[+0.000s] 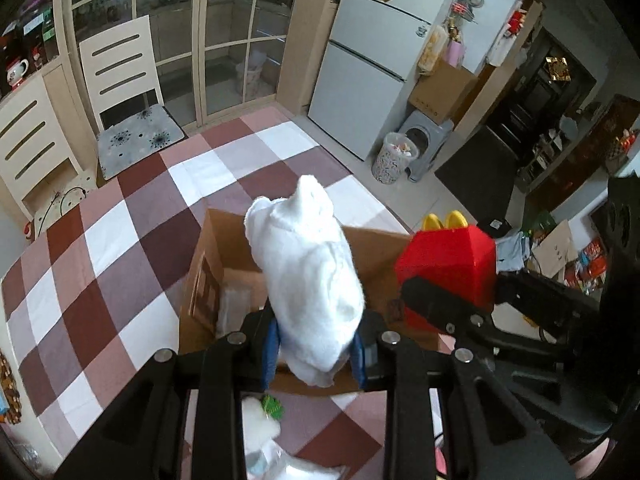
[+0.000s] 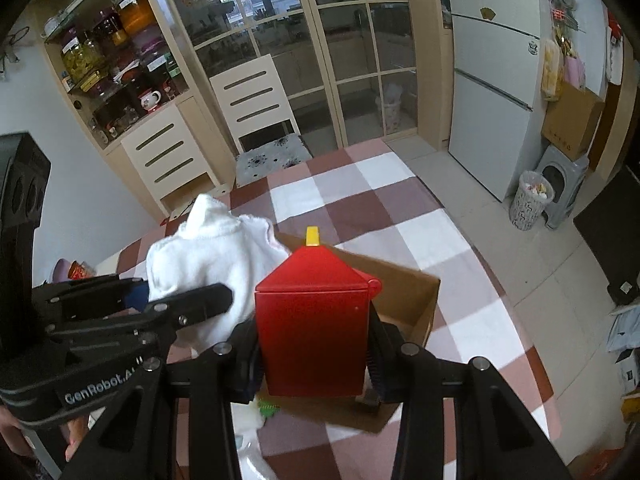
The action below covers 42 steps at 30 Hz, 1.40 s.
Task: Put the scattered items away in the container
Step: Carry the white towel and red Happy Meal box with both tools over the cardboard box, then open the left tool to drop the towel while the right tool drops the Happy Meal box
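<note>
Cardboard box [image 1: 224, 240] sits open on the checked table. Left gripper [image 1: 316, 352] clamps a white cloth [image 1: 308, 280] above it; right gripper [image 2: 314, 360] clamps a red box [image 2: 312, 328] just right, both poised for dropping in.

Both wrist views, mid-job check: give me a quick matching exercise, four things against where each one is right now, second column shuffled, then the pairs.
Things:
1. white cloth
2. red box
3. cardboard box
4. green item

Places:
A. lying on the checked tablecloth, near side of the carton
B. clamped in the left gripper
C. standing open on the table
D. clamped in the right gripper

Pairs: 1-B, 2-D, 3-C, 4-A
</note>
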### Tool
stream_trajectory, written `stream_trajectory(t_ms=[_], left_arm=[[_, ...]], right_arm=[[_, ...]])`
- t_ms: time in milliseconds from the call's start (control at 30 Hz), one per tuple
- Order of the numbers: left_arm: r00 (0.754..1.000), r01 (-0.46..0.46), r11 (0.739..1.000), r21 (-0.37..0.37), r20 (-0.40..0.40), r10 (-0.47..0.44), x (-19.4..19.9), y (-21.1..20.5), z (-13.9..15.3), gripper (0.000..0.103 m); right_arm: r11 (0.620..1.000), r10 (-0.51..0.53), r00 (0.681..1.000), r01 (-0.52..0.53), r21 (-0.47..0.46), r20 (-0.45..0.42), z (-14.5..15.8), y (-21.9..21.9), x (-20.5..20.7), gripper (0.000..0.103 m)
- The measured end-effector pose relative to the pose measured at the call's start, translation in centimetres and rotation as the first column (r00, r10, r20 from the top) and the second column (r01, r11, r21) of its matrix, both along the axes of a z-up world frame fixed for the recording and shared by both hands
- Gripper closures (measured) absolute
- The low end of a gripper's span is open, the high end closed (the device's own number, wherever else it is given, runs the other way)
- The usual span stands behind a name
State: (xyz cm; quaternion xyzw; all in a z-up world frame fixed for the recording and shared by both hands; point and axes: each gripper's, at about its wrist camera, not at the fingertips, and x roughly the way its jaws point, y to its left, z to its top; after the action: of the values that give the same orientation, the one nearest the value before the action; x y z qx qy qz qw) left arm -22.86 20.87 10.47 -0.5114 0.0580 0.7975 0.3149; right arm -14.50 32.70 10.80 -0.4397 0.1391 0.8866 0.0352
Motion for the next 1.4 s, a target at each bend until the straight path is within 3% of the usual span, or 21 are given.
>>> stream_trajectory(t_ms=[133,333,467,1100,1267,1400], left_arm=[[0.997,-0.028,1.0,-0.011,0.067,0.029,-2.0,0.0,-3.2,0.074],[0.988,-0.045,0.997,-0.056,0.146,0.053,-2.1,-1.4,-8.4,0.074],[0.984,-0.048,0.996,-0.081,0.165,0.061,-1.9,-2.0,-10.1,0.074],[0.993,-0.021,0.987,-0.162,0.108,0.039,-2.6,-0.8,-10.4,0.073],[0.993,-0.017,0.986,-0.165,0.11,0.035,-2.4,-0.9,-10.6,0.069],[0.993,-0.019,0.987,-0.16,0.109,0.037,-2.3,-1.1,-10.4,0.058]], right_arm=[[1.0,0.011,0.999,-0.011,-0.003,0.047,-2.1,0.2,-2.0,0.062],[0.998,0.056,0.988,-0.056,-0.003,0.143,-6.5,-0.8,-3.1,0.062],[0.997,0.077,0.98,-0.079,0.003,0.183,-8.2,-1.3,-3.2,0.062],[0.992,0.108,0.953,-0.123,0.039,0.282,-11.1,-1.1,-4.2,0.062],[0.994,0.098,0.957,-0.107,0.019,0.273,-10.9,-1.0,-4.2,0.061],[0.995,0.094,0.956,-0.103,0.018,0.279,-10.9,-1.0,-4.1,0.061]])
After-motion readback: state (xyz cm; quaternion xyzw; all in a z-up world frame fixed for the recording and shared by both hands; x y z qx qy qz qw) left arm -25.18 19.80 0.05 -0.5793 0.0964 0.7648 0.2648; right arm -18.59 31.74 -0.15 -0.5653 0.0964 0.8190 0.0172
